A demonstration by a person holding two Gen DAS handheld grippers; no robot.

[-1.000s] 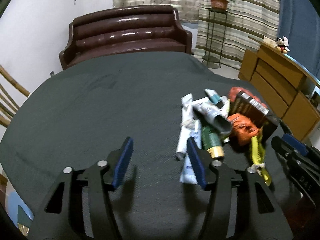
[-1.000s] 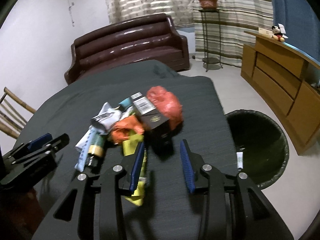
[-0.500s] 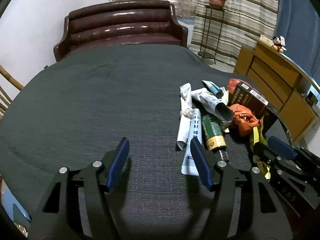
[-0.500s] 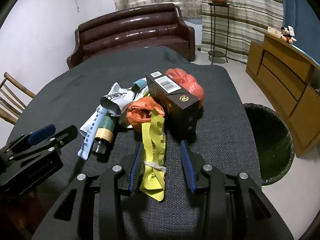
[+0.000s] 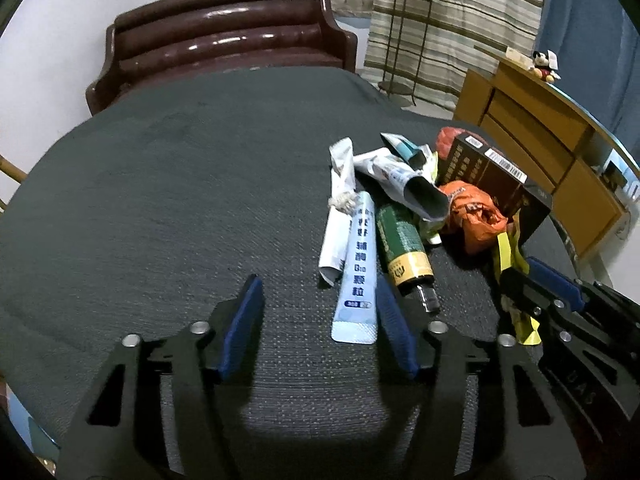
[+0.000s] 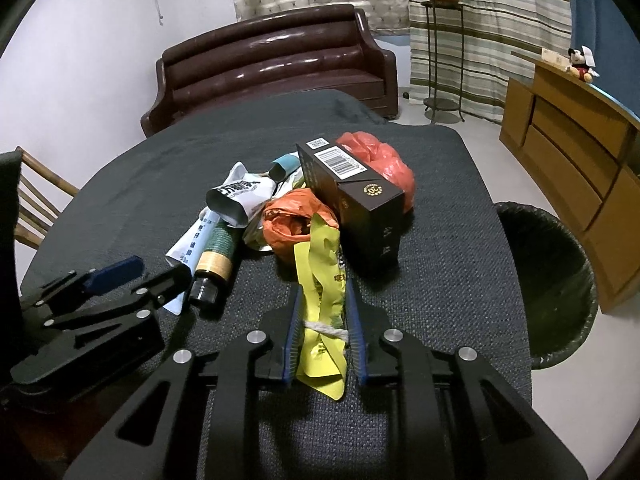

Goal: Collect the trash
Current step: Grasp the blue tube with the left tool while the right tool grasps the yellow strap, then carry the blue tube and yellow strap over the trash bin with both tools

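One heap of trash is seen on a bench draped in dark grey woven cloth [image 6: 440, 280], with a round bin lined in black plastic [image 6: 548, 280] standing on the floor beside its right edge. Counted in the heap are two crumpled orange-red plastic bags [image 6: 294, 224], one tall black cardboard box [image 6: 356, 204] bearing a barcode, a QR code and a gold seal marked "20", one green tube with a gold band and black cap [image 5: 404, 248], one pale blue sachet printed with Chinese characters and "Q10" [image 5: 360, 268], and several white wrappers whose number cannot be made out. A crumpled yellow plastic wrapper tied with white string [image 6: 322, 320] is clamped between the closing jaws of the right gripper [image 6: 323, 336]; its print is illegible. The left gripper [image 5: 316, 320] is held low over the cloth, jaws apart and closing, pressing nothing, the sachet's end just inside its right finger.
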